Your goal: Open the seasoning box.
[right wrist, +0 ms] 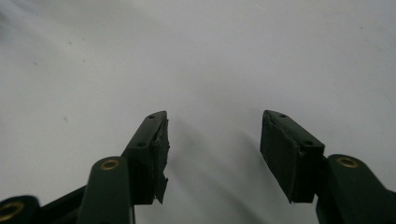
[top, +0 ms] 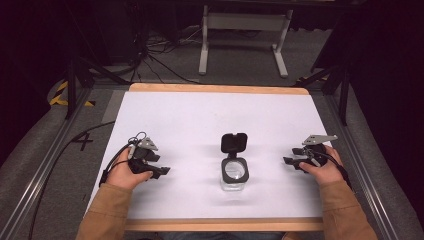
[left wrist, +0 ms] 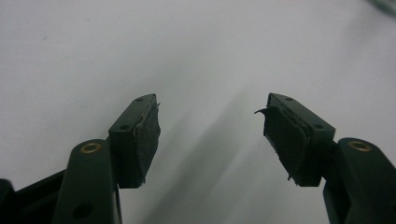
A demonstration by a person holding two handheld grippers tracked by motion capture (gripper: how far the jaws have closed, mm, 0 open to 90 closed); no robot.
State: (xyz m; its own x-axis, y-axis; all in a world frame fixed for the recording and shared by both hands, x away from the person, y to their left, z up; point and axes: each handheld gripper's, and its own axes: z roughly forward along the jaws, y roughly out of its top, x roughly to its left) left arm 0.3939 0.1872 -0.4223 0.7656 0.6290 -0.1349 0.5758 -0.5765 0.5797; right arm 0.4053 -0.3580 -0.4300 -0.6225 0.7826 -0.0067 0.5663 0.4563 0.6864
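A small clear square container stands near the middle of the white table top, with its black hinged lid flipped open toward the far side. My left gripper rests low at the left of the container, pointing toward it, well apart from it. Its jaws stand open over bare white surface in the left gripper view. My right gripper sits at the right of the container, also pointing toward it. It is open with nothing between its pads.
The table has wooden strips along its near edge and far edge. Metal rails run along both sides. A white frame stand and cables lie on the floor beyond the table.
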